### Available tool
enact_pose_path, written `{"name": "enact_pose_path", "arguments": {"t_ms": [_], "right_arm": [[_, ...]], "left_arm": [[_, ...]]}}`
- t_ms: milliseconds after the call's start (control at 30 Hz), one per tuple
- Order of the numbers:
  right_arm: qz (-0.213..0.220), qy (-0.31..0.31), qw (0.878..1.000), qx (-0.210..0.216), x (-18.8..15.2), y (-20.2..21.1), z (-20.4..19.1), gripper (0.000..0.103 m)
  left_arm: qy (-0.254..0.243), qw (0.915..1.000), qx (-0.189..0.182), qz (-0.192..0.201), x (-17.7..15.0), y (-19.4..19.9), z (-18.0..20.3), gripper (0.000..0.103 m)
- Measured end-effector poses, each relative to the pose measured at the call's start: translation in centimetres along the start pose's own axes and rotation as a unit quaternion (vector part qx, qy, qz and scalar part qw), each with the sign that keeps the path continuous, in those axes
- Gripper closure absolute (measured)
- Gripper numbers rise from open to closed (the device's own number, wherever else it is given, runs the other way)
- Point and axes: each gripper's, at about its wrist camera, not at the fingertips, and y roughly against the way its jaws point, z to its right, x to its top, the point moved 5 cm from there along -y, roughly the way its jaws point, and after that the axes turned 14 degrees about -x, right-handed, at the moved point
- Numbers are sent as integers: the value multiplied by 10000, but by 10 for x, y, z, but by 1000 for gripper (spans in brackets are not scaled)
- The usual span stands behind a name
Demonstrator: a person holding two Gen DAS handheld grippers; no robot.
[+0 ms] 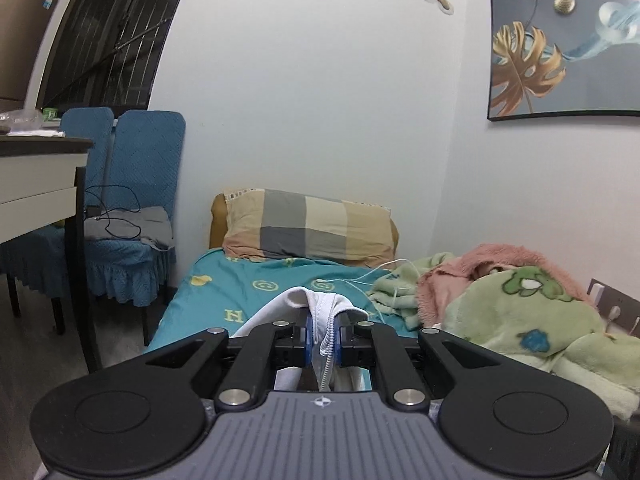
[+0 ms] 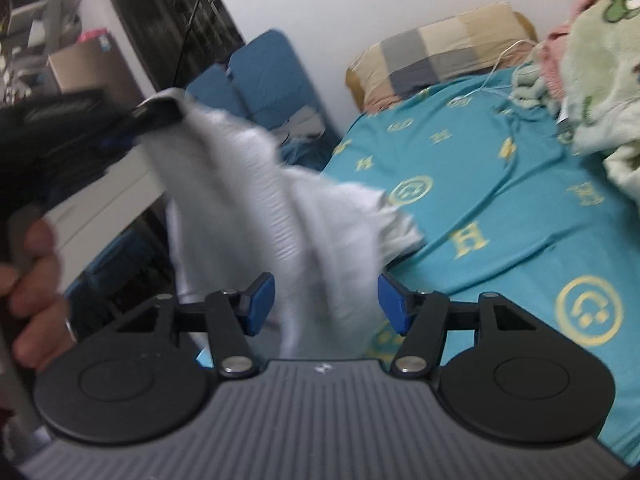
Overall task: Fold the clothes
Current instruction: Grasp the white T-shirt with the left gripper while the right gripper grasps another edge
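Left wrist: teal bedsheet (image 1: 256, 292), pillow (image 1: 308, 226), chairs (image 1: 132, 208).

White ribbed garment (image 2: 256, 184) with drawstring, bunched, hanging in air above teal bed, top edge pinched

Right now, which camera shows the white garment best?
The right wrist view: the white garment hangs full length, though blurred, from the shut left gripper down between the open right gripper. The left wrist view shows only a bunched edge and drawstring pinched at its fingertips.
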Motion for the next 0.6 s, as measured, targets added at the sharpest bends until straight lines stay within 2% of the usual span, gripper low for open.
{"name": "enact_pose_path", "arguments": {"t_ms": [100, 133, 167, 200, 233, 267, 400, 567, 600], "right_arm": [[-371, -136, 9991, -161, -22, -24, -22, 42], [-487, -225, 9983, -208, -29, -35, -27, 46], [-576, -274, 9974, -326, -34, -46, -28, 63], [-644, -263, 9963, -510, -37, -57, -28, 75], [-712, -251, 9947, -694, -41, -67, -27, 93], [-697, -209, 9939, -830, -41, -72, -26, 96], [-225, 177, 9934, -1110, -15, -49, -16, 97], [231, 789, 9842, -1566, 60, 0, 3, 97], [283, 940, 9809, -1680, 77, 9, 6, 97]], "left_arm": [[198, 9997, -54, 96, -1, 6, -18, 93], [264, 9995, -73, 128, -2, 8, -24, 93], [357, 9992, -105, 126, -2, 9, -28, 93], [455, 9988, -139, 117, -2, 10, -31, 93], [554, 9983, -174, 108, -2, 11, -35, 93], [652, 9976, -209, 99, -2, 12, -38, 93], [1044, 9939, -347, 62, -2, 17, -51, 93], [1531, 9868, -519, 17, -2, 23, -66, 93], [1535, 9865, -563, -89, -6, 23, -64, 93]]}}
